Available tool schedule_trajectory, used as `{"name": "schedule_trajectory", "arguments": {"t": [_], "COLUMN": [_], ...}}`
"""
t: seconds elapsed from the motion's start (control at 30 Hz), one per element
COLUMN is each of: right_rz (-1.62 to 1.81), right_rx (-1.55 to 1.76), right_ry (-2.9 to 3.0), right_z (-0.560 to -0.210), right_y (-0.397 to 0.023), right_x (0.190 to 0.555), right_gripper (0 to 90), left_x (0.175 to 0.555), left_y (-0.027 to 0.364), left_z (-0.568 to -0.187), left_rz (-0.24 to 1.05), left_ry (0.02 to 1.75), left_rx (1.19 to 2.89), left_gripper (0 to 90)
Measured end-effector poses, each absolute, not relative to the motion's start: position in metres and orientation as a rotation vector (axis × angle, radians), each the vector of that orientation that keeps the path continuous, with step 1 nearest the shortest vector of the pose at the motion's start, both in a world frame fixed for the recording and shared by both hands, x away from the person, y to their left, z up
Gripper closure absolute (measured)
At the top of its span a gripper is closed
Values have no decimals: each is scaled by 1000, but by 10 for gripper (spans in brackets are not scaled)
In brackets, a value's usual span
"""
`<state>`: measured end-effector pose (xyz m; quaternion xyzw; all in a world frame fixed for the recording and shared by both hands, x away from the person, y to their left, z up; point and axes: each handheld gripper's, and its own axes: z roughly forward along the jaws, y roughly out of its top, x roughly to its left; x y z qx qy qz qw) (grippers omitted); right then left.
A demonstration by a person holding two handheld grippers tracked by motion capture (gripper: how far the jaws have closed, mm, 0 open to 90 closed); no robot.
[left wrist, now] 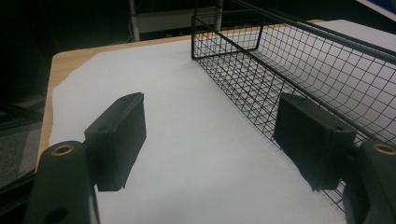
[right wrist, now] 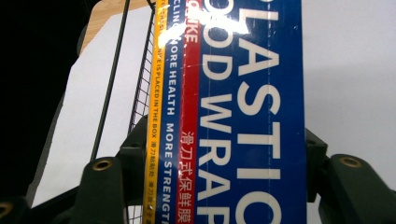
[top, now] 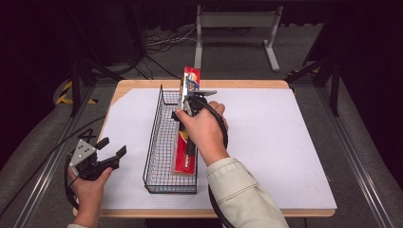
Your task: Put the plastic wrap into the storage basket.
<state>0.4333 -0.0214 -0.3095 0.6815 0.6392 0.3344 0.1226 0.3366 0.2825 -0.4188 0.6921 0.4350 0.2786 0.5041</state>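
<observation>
A long red and blue plastic wrap box (top: 186,142) lies slanted in the black wire basket (top: 157,142), its far end (top: 191,78) rising above the basket's far rim. My right gripper (top: 190,105) is shut on the box about midway along it. In the right gripper view the box (right wrist: 243,112) sits between the two jaws, printed in white letters on blue. My left gripper (top: 110,151) hovers open over the table's near left, well left of the basket. In the left gripper view its black pads (left wrist: 119,135) stand wide apart with only white paper between them.
White paper (top: 285,142) covers most of the wooden table (top: 138,86). The basket's mesh wall (left wrist: 299,65) runs along the right of the left gripper view. Beyond the table stand a white metal frame (top: 237,21) and floor cables (top: 161,40).
</observation>
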Motion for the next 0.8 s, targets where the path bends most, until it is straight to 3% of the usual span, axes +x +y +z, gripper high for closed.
{"name": "schedule_trajectory", "arguments": {"t": [0.8], "right_rz": [862], "right_rx": [1980], "right_ry": [1860], "right_z": [-352], "right_y": [-5], "right_x": [445], "right_gripper": [405], "left_x": [331], "left_y": [288], "left_z": [-420], "left_rz": [680], "left_ry": [1064], "left_rx": [1665], "left_gripper": [256]}}
